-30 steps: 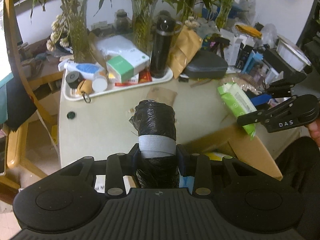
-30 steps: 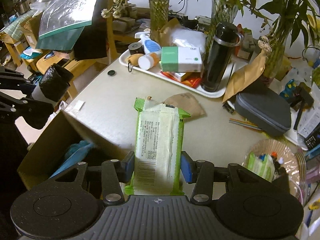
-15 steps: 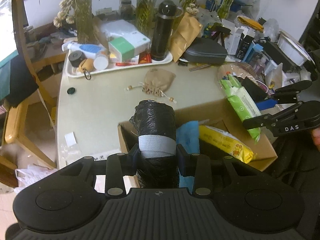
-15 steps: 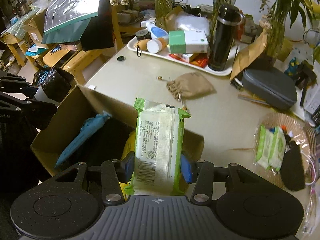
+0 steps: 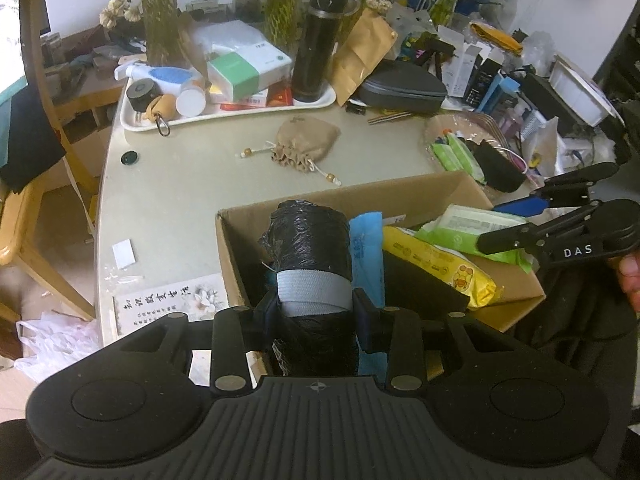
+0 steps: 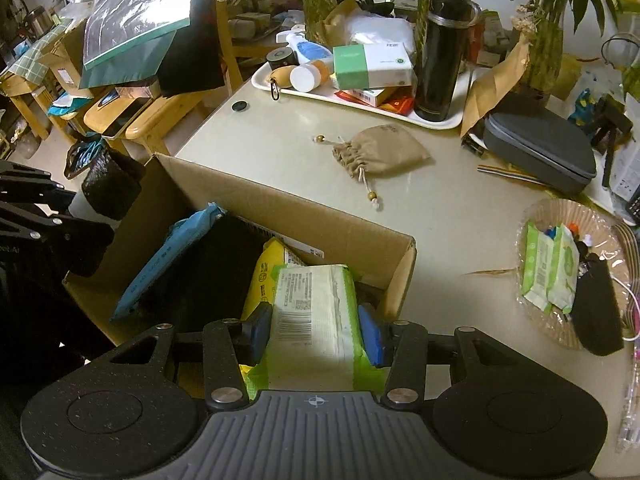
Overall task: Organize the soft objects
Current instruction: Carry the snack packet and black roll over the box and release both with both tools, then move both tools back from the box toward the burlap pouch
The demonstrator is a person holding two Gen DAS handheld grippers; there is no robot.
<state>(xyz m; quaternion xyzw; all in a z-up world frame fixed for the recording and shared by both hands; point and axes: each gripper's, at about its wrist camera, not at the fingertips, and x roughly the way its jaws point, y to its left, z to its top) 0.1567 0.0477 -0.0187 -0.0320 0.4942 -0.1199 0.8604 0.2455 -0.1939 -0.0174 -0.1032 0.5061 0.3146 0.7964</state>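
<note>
My left gripper [image 5: 314, 308] is shut on a black plastic-bag roll [image 5: 308, 240] with a grey band, held over the left end of an open cardboard box [image 5: 400, 192]. My right gripper [image 6: 314, 330] is shut on a green-and-white wet-wipes pack [image 6: 314, 304], its far end lowered into the box [image 6: 340, 224] onto a yellow pack [image 6: 266, 268]. A blue pack [image 6: 164, 256] leans inside the box. A tan drawstring pouch [image 5: 306, 142] lies on the table beyond the box; it also shows in the right wrist view [image 6: 380, 150].
A white tray [image 5: 132, 120] with a black flask [image 5: 318, 44] and boxes stands at the back. A grey case [image 6: 540, 152] lies at the right. A woven dish [image 6: 608, 320] holds another wipes pack [image 6: 548, 268]. A wooden chair [image 5: 24, 216] stands left of the table.
Both grippers have pulled back and lowered over the box. The wipes pack has tilted down into the box. The black roll has come further over the box's left end.
</note>
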